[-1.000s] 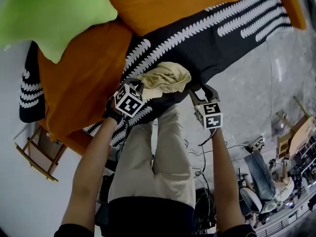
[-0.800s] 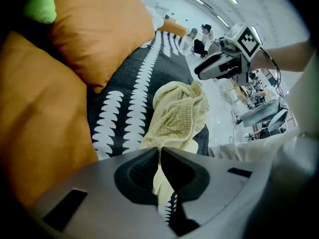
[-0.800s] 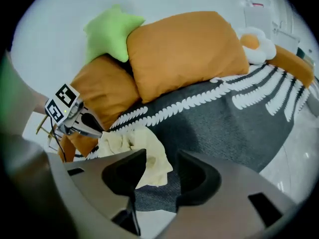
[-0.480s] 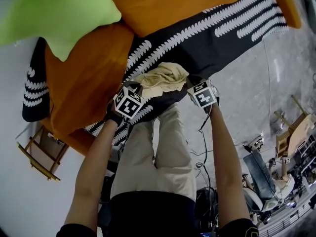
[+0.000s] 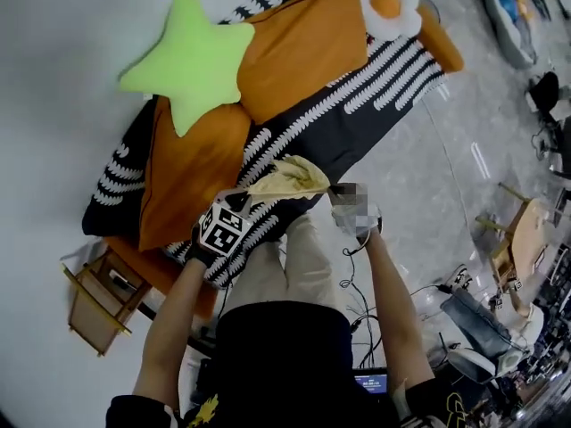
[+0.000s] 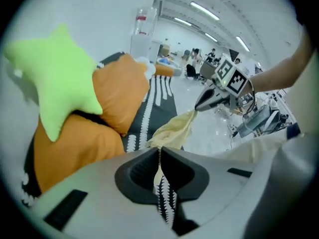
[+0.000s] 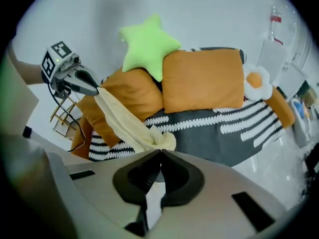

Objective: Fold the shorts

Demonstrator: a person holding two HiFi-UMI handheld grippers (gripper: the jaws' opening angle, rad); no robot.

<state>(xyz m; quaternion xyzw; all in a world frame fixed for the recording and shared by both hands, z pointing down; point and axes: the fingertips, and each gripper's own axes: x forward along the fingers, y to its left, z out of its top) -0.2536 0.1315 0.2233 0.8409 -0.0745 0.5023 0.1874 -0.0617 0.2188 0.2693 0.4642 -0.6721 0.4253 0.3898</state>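
Note:
Pale yellow shorts (image 5: 287,178) hang stretched between my two grippers, lifted above the black-and-white bed cover (image 5: 366,105). My left gripper (image 5: 235,200) is shut on one end of the shorts (image 6: 174,131), and yellow cloth shows between its closed jaws. My right gripper (image 5: 336,193) is shut on the other end. In the left gripper view the right gripper (image 6: 199,105) pinches the far tip of the cloth. The right gripper view shows the shorts (image 7: 124,121) running as a taut band from the left gripper (image 7: 94,89) down to a bunch at the closed jaws.
On the bed lie a green star pillow (image 5: 192,56), two orange pillows (image 5: 303,47) (image 5: 192,172) and an egg-shaped cushion (image 5: 388,3). A wooden stand (image 5: 98,297) is at the bed's left corner. Cables and equipment (image 5: 482,328) crowd the grey floor at the right.
The right gripper closed on the shorts' right end. Both grippers then rose, lifting the crumpled shorts off the cover and pulling them into a stretched band.

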